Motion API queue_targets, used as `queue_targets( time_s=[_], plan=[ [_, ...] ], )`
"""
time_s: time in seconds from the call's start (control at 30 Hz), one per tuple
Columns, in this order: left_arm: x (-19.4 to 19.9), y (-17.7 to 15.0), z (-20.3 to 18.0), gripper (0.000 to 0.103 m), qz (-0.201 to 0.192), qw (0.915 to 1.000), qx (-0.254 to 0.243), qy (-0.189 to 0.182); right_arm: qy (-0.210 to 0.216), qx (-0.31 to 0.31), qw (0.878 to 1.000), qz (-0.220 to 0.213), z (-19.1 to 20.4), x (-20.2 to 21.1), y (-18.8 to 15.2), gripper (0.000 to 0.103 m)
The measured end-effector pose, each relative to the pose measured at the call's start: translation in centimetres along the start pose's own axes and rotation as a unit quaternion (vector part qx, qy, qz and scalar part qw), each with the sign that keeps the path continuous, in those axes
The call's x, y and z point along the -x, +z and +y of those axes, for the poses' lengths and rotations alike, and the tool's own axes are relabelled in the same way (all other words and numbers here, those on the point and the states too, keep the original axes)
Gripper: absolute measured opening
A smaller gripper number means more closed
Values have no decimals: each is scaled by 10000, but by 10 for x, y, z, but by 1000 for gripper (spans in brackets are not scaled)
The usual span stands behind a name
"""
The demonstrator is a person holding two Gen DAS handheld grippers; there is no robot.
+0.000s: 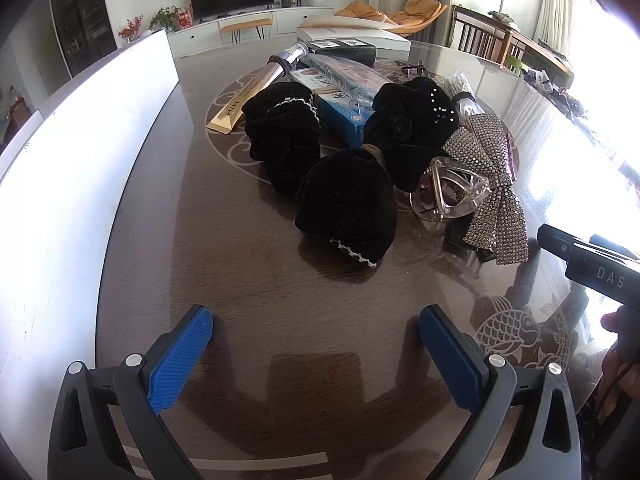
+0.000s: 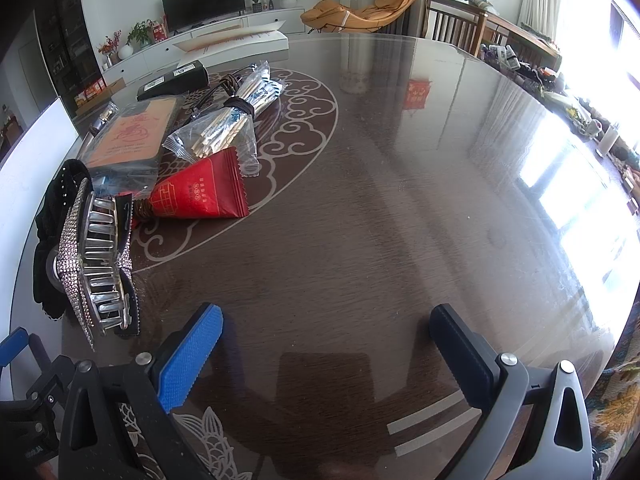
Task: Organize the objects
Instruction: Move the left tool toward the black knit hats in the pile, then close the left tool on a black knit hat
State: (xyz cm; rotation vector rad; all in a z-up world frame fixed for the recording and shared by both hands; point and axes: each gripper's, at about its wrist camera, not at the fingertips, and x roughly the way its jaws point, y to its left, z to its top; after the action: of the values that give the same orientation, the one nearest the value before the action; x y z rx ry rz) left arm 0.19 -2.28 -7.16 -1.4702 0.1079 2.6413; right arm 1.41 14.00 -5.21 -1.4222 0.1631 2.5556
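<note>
Both grippers hover low over the dark wooden desk [image 1: 256, 288], each with its jaws released and nothing between them. The left gripper [image 1: 316, 344] points at a heap of things in the desk's middle. Nearest to it lies a black velvet scrunchie [image 1: 348, 208] with a thin beaded edge; a second scrunchie [image 1: 280, 132] sits behind it to the left, and a third [image 1: 412, 120], dotted with small stones, behind to the right. Just right of the near scrunchie rests a clear claw clip [image 1: 448, 192], touching a rhinestone bow [image 1: 492, 184] that drapes over it. Farther back lie a gold tube [image 1: 248, 96], a blue box [image 1: 340, 112] and a black box [image 1: 344, 50]. A white panel [image 1: 80, 152] stands along the desk's left edge. At the right edge of the left view, the body of the other gripper and part of a hand [image 1: 624, 344] show. The right gripper [image 2: 324, 348] hangs over bare desk, with the bow [image 2: 76, 248] and its metal clip teeth just to its left, on edge against a black scrunchie [image 2: 52, 208]. Beyond them lie a red packet [image 2: 204, 192], a bundle of wrapped sticks [image 2: 228, 128] tied with a band, and a bagged orange box [image 2: 132, 136].
</note>
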Motion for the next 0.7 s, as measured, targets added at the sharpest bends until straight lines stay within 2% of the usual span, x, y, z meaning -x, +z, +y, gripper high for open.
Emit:
queue_targets(
  time_s=[0.2,0.4,0.5,0.6,0.7],
  plan=[
    [-1,1,0,103,-8,10000,9,-2,-1,1,10000,-2,0,0,0,103],
    [-2,5,2,103,224,9997,-3,-20,-8,-2,10000,-3,0,0,0,103],
    [-2,7,12,103,360,9990,268,72,-8,-1,10000,-3,0,0,0,103],
    [14,12,21,103,99,9971,662,-372,-8,-3,10000,-3,0,0,0,103],
    [28,25,22,103,-237,9972,662,-254,-9,-3,10000,-3,0,0,0,103]
  ],
)
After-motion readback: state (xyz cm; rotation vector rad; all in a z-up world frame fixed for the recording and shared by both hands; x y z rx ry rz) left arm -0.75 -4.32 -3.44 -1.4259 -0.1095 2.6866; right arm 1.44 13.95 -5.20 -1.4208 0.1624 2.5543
